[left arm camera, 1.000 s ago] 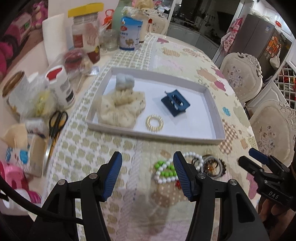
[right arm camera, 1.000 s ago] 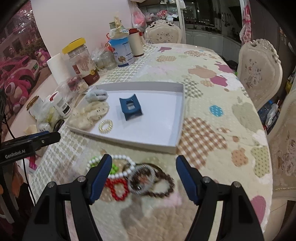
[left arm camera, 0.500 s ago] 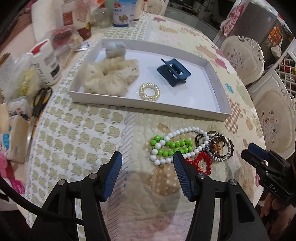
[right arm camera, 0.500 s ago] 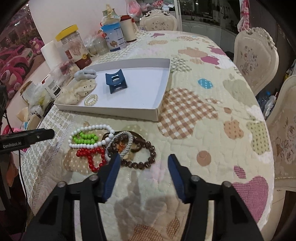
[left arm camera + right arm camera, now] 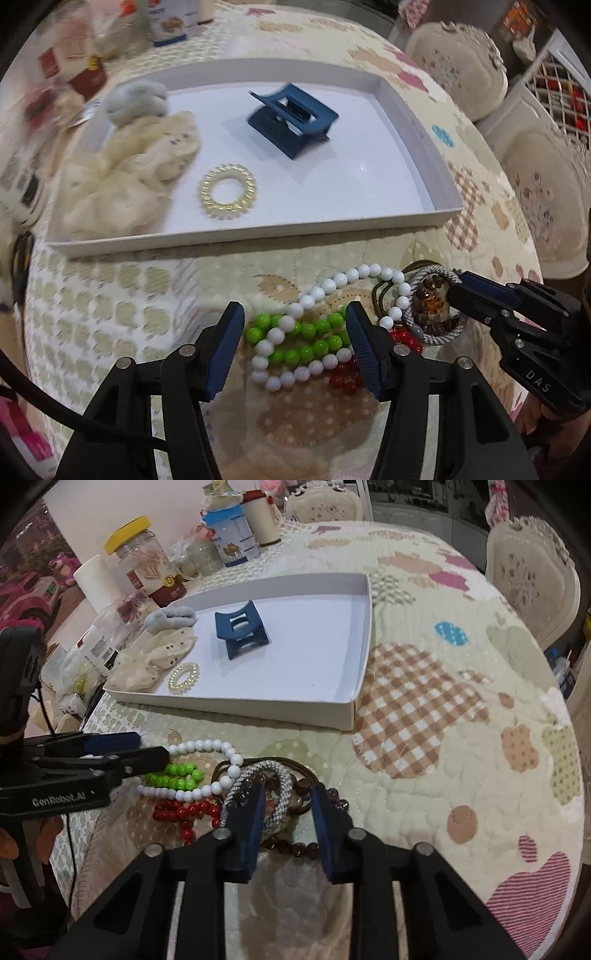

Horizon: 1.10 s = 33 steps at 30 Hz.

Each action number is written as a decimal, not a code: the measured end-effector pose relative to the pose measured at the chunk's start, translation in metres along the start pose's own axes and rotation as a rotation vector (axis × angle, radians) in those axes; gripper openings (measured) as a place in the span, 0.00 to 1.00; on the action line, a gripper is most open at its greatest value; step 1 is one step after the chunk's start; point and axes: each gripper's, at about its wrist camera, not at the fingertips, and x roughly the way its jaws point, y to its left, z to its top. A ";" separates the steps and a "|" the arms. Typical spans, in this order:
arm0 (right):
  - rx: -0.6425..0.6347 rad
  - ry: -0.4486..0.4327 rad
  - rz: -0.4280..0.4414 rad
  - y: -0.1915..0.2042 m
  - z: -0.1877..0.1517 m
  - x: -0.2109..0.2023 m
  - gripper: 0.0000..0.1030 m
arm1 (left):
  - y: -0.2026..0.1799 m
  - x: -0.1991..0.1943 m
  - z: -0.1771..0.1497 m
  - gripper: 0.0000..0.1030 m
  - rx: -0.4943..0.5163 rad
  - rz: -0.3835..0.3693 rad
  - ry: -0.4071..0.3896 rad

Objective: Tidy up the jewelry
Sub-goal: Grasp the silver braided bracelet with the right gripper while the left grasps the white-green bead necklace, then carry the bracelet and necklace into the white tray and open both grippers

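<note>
A pile of bead bracelets lies on the quilted cloth in front of a white tray [image 5: 417, 122] [image 5: 364, 672]: white beads [image 5: 306, 301] [image 5: 207, 746], green beads [image 5: 314, 343] [image 5: 177, 775], red beads [image 5: 347, 380] [image 5: 177, 814], a grey woven bracelet [image 5: 439, 334] [image 5: 286, 786] and dark brown beads [image 5: 295, 847]. My left gripper [image 5: 295, 330] [image 5: 153, 746] is open, its fingers straddling the green and white beads. My right gripper [image 5: 286, 801] [image 5: 452, 290] is open, its fingers either side of the grey woven bracelet's near rim.
The tray holds a blue claw clip [image 5: 291, 118] [image 5: 242, 629], a clear spiral hair tie [image 5: 228, 190] [image 5: 183, 677], a cream scrunchie [image 5: 129, 177] and a grey scrunchie [image 5: 135, 101]. Jars [image 5: 147, 563], a tin [image 5: 234, 535] and bottles crowd the table's left edge. Chairs [image 5: 532, 579] stand on the right.
Both grippers have dropped down and forward onto the bracelet pile. The right gripper's jaws have narrowed around the grey woven bracelet. The left gripper's opening is unchanged.
</note>
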 end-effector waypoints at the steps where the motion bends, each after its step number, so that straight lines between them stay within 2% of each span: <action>1: 0.002 0.002 0.002 0.000 0.000 0.001 0.15 | -0.001 0.004 0.001 0.43 0.004 0.000 0.009; 2: 0.002 0.004 0.003 0.000 -0.001 0.003 0.13 | -0.002 0.006 0.003 0.39 0.007 -0.004 0.008; 3: 0.001 0.004 0.007 0.000 -0.002 0.003 0.09 | -0.003 0.006 0.004 0.30 0.011 -0.008 -0.003; 5: 0.001 -0.004 0.009 0.000 -0.003 0.003 0.07 | -0.006 0.009 0.006 0.15 0.038 0.014 0.003; 7: 0.003 -0.016 0.016 0.000 -0.003 0.000 0.07 | -0.007 0.007 0.007 0.09 0.050 0.008 0.006; 10: 0.002 -0.036 0.034 0.002 -0.003 -0.010 0.07 | -0.009 -0.005 0.005 0.09 0.060 -0.006 -0.022; 19: -0.019 -0.130 0.081 0.009 0.008 -0.055 0.07 | -0.001 -0.072 0.006 0.09 -0.003 -0.052 -0.132; 28: -0.041 -0.186 0.088 0.009 0.017 -0.081 0.07 | 0.006 -0.140 0.027 0.09 -0.046 -0.019 -0.268; 33: -0.056 -0.214 0.090 0.010 0.024 -0.092 0.07 | 0.009 -0.157 0.040 0.09 -0.055 0.012 -0.308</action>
